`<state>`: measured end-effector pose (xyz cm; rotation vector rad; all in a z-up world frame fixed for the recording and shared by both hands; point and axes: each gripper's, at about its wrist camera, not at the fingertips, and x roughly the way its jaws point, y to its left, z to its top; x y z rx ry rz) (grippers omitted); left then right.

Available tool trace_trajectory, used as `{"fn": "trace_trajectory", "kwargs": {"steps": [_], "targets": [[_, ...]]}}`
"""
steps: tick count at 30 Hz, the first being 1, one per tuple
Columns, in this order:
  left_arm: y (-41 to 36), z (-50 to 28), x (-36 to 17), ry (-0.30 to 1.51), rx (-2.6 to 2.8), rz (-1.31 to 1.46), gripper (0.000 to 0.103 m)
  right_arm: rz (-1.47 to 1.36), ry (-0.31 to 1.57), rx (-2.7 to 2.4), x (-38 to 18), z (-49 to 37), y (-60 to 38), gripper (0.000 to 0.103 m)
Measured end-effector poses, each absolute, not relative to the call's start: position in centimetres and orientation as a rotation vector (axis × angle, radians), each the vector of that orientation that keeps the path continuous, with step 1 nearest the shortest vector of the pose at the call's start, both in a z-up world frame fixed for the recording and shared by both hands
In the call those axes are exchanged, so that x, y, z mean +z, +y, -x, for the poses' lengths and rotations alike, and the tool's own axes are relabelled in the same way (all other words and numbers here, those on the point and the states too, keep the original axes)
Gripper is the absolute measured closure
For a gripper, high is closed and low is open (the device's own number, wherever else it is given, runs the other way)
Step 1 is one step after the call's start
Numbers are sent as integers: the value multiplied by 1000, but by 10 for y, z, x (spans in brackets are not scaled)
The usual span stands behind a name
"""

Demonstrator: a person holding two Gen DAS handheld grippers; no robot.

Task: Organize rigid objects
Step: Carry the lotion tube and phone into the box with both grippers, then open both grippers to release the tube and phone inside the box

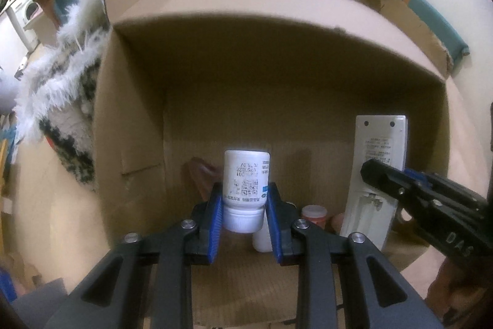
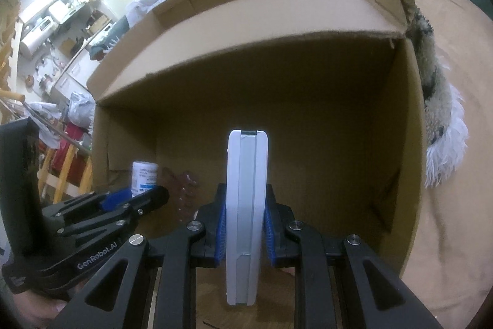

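Observation:
My left gripper (image 1: 245,202) is shut on a white pill bottle (image 1: 246,174), held cap toward the camera, over the open cardboard box (image 1: 215,100). My right gripper (image 2: 245,221) is shut on a white remote control (image 2: 245,205), held on edge over the same box. The remote's back side, with its open battery bay, shows in the left wrist view (image 1: 374,174), with the right gripper (image 1: 374,171) on it. The left gripper (image 2: 135,196) and pill bottle (image 2: 144,176) show at the left of the right wrist view.
Inside the box lie a small bottle with an orange-red cap (image 1: 313,215), another white bottle (image 1: 262,241) and a brownish item (image 1: 201,174). A furry white and dark blanket (image 1: 58,100) lies against the box. The box sits on a tan surface (image 2: 456,144).

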<state>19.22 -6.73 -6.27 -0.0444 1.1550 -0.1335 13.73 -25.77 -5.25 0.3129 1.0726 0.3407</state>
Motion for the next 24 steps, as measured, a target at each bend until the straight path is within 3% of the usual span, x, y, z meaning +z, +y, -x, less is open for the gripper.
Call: {"fn": "trace_trajectory", "kwargs": {"steps": [24], "targets": [[-71, -199, -100, 1236, -71, 16, 79, -270, 1142, 302, -69, -140, -239, 80]]}}
